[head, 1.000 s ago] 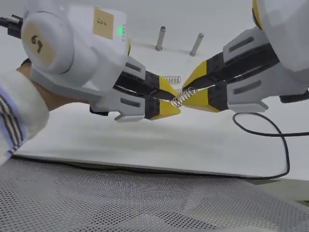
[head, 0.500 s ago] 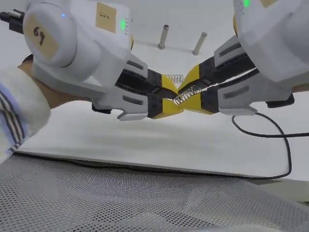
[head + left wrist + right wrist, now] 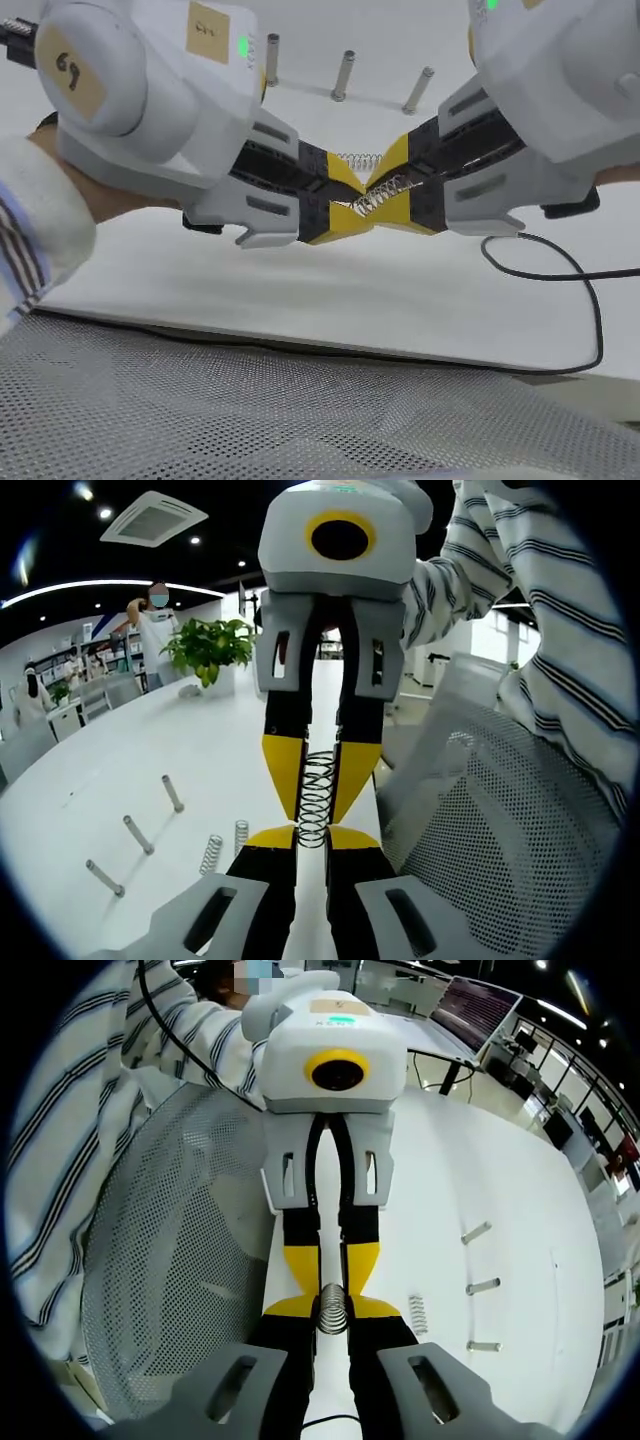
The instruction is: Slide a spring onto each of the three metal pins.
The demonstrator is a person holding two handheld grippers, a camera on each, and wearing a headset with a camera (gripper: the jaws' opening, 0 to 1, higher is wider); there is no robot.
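Centre frame: thin coiled steel spring (image 3: 376, 196).
Fingers of your left gripper (image 3: 347, 209) and right gripper (image 3: 393, 196) both clamp it; uneven release may fling it.

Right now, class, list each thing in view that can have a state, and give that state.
held spring: gripped at both ends, off the surface.
left hand-held gripper: shut on one end of it.
right hand-held gripper: shut on the other end.
pins: three, upright, bare.
loose springs: two, lying flat near the pins.
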